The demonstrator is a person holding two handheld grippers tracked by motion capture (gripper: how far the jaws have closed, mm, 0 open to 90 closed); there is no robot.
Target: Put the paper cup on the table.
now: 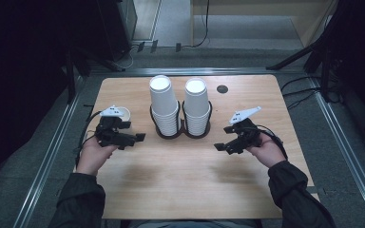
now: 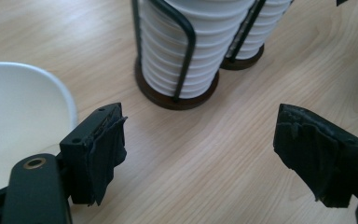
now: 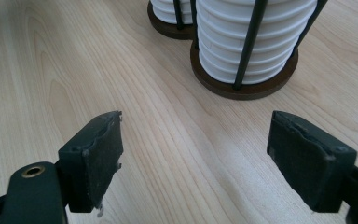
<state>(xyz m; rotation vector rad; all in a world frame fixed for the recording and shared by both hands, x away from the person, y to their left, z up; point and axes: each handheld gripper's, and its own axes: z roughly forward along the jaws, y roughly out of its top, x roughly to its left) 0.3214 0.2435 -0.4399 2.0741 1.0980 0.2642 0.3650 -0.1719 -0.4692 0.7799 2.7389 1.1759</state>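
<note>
The wooden worktop (image 1: 190, 190) carries two tall stacks of white paper cups, each standing in a black wire holder on a round dark base; take the left cup stack (image 1: 164, 107) as the landmark. The right cup stack (image 1: 196, 107) stands just beside it, their bases nearly touching. Left of the landmark, near the worktop's left edge, a single white paper cup (image 1: 123, 114) stands upright on the wood, partly hidden behind the left gripper (image 1: 135, 139). That gripper sits left of and nearer the person than the landmark, its jaws spread wide with nothing between them; in the left gripper view the single cup lies just outside the left-hand jaw. The right gripper (image 1: 224, 146) is on the far side of the right stack from the landmark, well apart, jaws likewise wide and empty over bare wood.
</note>
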